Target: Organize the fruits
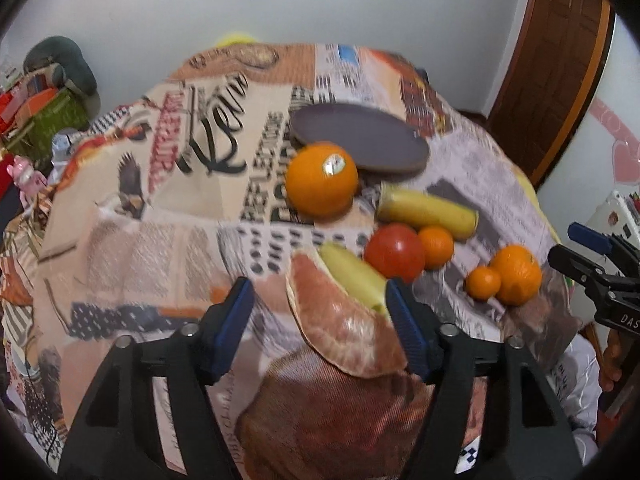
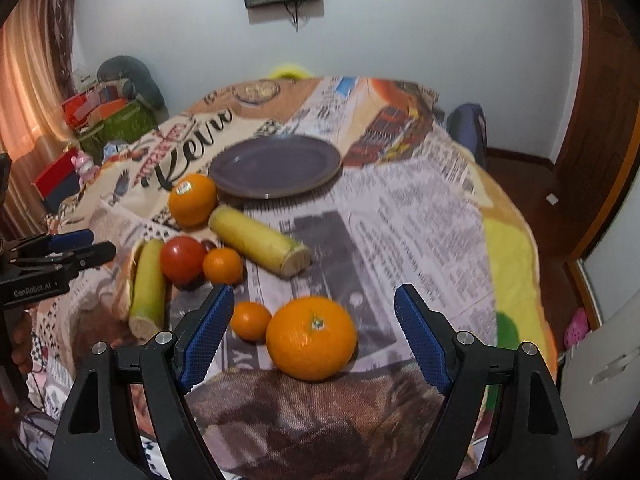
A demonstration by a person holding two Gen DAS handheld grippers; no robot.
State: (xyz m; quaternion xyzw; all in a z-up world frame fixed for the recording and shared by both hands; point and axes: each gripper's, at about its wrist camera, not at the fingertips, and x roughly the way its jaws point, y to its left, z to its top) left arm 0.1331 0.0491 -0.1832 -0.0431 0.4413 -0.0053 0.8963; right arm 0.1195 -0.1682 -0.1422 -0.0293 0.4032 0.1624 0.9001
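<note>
Fruits scattered on a round surface (image 2: 420, 216) under a printed cloth of newspaper and lettering motifs, fabric weave visible near the lens, print blurred further off.

Left tongs (image 1: 320, 312): black frame, blue ribbed pads, standing wide, nothing pressed between them. Just ahead, a peeled pomelo wedge (image 1: 340, 324), pinkish, membranous, pale rind along its curved edge; its right tip hidden behind the right pad, contact there not determinable. Same wedge almost wholly hidden in the right wrist view.

Right tongs (image 2: 314, 328): same build, also wide, nothing gripped. Large orange (image 2: 312, 338), dimpled skin, green stem scar, lying between the pads without touching either; a small mandarin (image 2: 251, 320) touching it on the left.

Central cluster: smooth red tomato (image 2: 183, 259); second mandarin (image 2: 223, 265) against it; a dark rounded thing behind the two, mostly hidden, not identifiable. Two yellow cylindrical pieces, each with at least one cut end, kind uncertain: near piece (image 2: 149, 284) leaning on the wedge, far piece (image 2: 256, 246) lying diagonal.

Stickered orange (image 2: 193, 199) just beside the rim of an oval, matte, purplish-grey plate (image 2: 276, 166), bare.

Background: wall-mounted screen cut off at the top edge; wooden door at right; cluttered boxes and curtain at left, blurred. Opposite tongs partly visible at each picture's margin, cut off by the frame.
</note>
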